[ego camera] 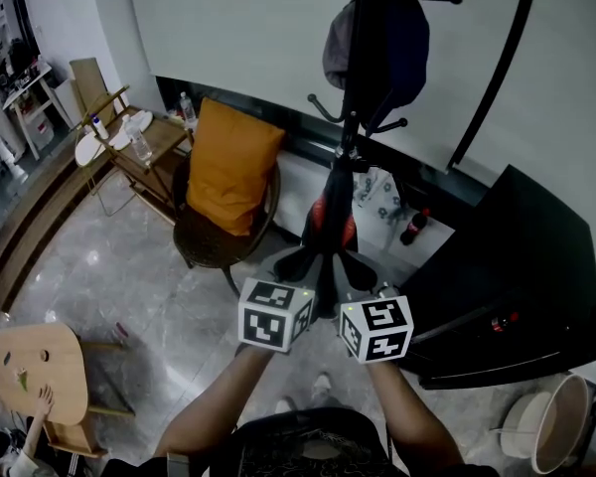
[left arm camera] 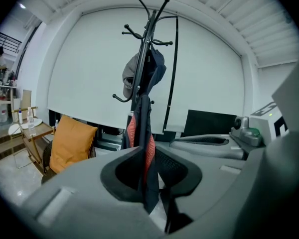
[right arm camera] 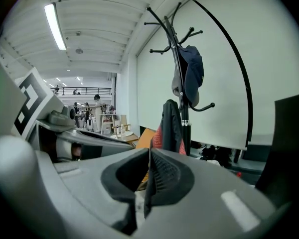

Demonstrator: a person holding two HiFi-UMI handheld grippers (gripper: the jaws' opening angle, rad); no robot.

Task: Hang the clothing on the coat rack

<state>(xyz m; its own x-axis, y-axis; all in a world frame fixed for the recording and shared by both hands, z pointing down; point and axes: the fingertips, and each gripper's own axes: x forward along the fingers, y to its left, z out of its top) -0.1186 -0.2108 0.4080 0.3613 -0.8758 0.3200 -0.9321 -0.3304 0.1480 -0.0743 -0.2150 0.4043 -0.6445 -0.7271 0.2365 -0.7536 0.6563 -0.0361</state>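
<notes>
The head view alone gives me the layout: a glossy grey stone floor [ego camera: 109,276], a black desk [ego camera: 517,286] at 3 o'clock, and a round dark chair [ego camera: 204,241] with a plump orange cushion [ego camera: 233,162] at 10 o'clock. Only the right gripper view shows a long hall with a ceiling strip light [right arm camera: 55,26] at 10 o'clock.

The coat rack [ego camera: 356,97] stands at 12 o'clock, a slim black pole with curved hooks; both gripper views show its full crown [left arm camera: 148,49] [right arm camera: 175,59], which the head view cuts off.

The garment [ego camera: 330,217] hangs as a narrow bunched strip right against the pole; it is dark, soft cloth with red-orange panels [left arm camera: 139,128] [right arm camera: 172,123]. I cannot tell whether its top sits on a hook.

A dark blue-grey cap [ego camera: 377,43] hangs above it on the rack.

The left gripper [left arm camera: 148,183] has its jaws pinched tight on a fold of the garment; the right gripper [right arm camera: 148,183] is closed on a thin dark edge of it. In the head view the two sit side by side at 6 o'clock.
</notes>
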